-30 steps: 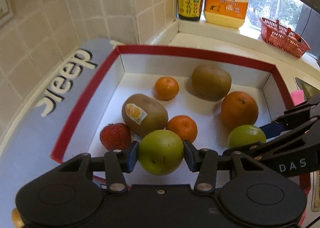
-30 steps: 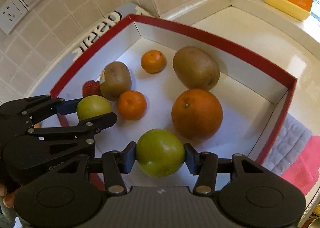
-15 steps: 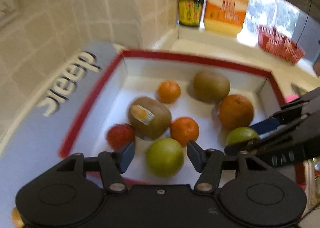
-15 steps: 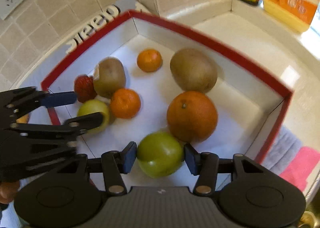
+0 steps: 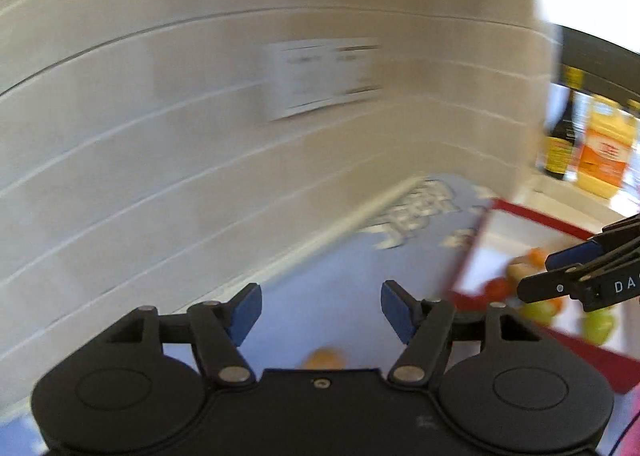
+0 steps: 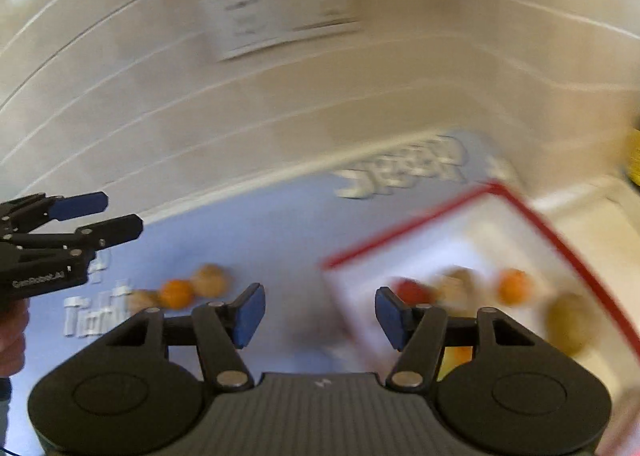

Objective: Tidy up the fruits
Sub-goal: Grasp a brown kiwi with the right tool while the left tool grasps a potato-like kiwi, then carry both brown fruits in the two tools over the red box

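Left wrist view: left gripper (image 5: 321, 308) spread, nothing held; blurred green fruits (image 5: 596, 326) seen in red-rimmed white box (image 5: 532, 216).

Right wrist view: right gripper (image 6: 320, 310) spread, empty — small round orange fruit (image 6: 177, 293) left on pale-blue mat (image 6: 280, 224); judged light, smooth, roll-prone — best pinched across middle.

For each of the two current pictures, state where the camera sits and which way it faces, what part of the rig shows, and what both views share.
Left wrist: sits on the left gripper, open and empty, facing the tiled wall across the blue mat; the right gripper enters at right.
Right wrist: sits on the right gripper, open and empty, facing the same wall; the left gripper enters at left.
Shared: wall socket, mat, red-rimmed box, all blurred.
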`<state>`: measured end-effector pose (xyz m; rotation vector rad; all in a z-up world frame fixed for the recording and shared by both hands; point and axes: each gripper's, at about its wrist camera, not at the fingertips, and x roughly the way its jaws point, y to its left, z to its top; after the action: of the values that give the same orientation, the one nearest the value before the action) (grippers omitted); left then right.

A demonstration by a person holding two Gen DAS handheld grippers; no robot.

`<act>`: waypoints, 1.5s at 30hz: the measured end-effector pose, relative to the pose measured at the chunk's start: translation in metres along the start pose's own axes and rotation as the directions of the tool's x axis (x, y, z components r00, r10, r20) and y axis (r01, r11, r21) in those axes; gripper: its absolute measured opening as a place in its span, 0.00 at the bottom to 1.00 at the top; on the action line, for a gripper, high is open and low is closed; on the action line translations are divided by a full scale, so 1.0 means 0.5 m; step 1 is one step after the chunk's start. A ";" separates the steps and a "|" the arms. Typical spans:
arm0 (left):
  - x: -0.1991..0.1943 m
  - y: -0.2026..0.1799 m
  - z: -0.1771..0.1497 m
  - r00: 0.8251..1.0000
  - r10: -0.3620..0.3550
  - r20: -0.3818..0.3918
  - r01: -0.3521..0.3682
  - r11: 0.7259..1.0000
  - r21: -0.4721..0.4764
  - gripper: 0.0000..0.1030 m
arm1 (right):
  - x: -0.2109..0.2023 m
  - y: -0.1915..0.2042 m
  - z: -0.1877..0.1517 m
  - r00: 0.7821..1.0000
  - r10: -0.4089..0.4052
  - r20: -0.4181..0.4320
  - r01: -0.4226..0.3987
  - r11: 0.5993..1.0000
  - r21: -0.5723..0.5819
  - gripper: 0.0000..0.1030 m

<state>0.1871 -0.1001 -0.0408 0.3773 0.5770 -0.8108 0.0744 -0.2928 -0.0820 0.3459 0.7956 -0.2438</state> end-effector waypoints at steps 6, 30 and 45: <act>0.033 0.102 -0.095 0.989 0.098 -0.112 -0.109 0.989 -0.095 0.77 | 0.145 0.121 0.040 0.993 0.089 -0.073 -0.093 0.994 -0.049 0.58; 0.194 0.132 -0.230 0.965 -0.026 -0.262 -0.034 0.974 -0.224 0.54 | 0.386 0.172 0.010 0.957 0.118 -0.264 -0.117 0.993 0.017 0.44; 0.109 0.065 -0.079 0.999 -0.011 -0.044 0.006 0.994 -0.111 0.49 | 0.208 0.089 0.071 0.988 0.138 -0.070 -0.131 0.987 0.094 0.43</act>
<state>0.2289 -0.0897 -0.1020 0.2925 0.6628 -0.7763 0.1832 -0.2747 -0.1258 0.4940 0.8343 -0.1403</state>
